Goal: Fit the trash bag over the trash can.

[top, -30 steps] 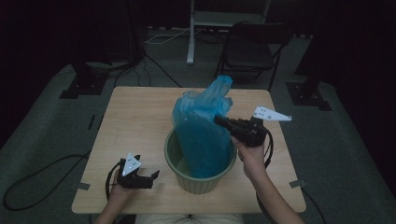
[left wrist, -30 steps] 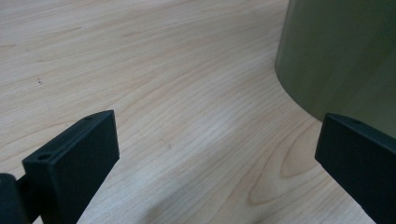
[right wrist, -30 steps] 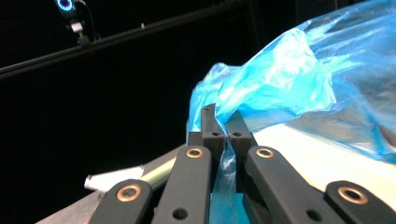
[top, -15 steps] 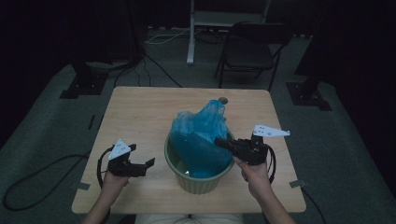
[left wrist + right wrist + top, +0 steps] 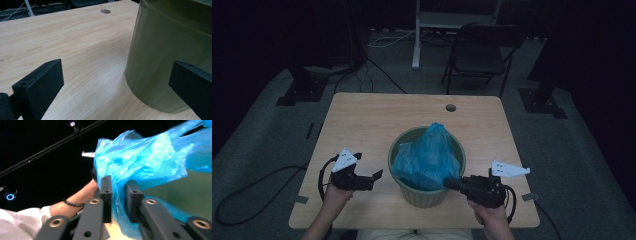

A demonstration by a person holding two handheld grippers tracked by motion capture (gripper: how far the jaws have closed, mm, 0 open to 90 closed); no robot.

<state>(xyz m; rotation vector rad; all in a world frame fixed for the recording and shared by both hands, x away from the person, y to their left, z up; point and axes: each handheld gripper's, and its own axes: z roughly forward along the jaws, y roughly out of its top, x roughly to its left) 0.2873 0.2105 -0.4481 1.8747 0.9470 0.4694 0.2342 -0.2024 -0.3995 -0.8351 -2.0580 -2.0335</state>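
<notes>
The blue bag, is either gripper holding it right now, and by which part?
The right gripper has a fold of the blue bag between its jaws, which have just been opening, so the pads look clear of it. The left gripper stands open, holding nothing.

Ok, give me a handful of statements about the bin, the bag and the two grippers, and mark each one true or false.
1. The blue plastic bag sits in the green bin. True.
2. The bin lies tipped on its side. False: it stands upright on the wooden table.
3. The left gripper is clamped on the bin's rim. False: its jaws stand wide open beside the bin, touching nothing.
4. The right gripper has a fold of the bag between its jaws. True: the film passes through the narrow gap, and the jaws have just been opening.
5. The bag is spread flat on the table. False: it bunches up above the bin's rim.
</notes>
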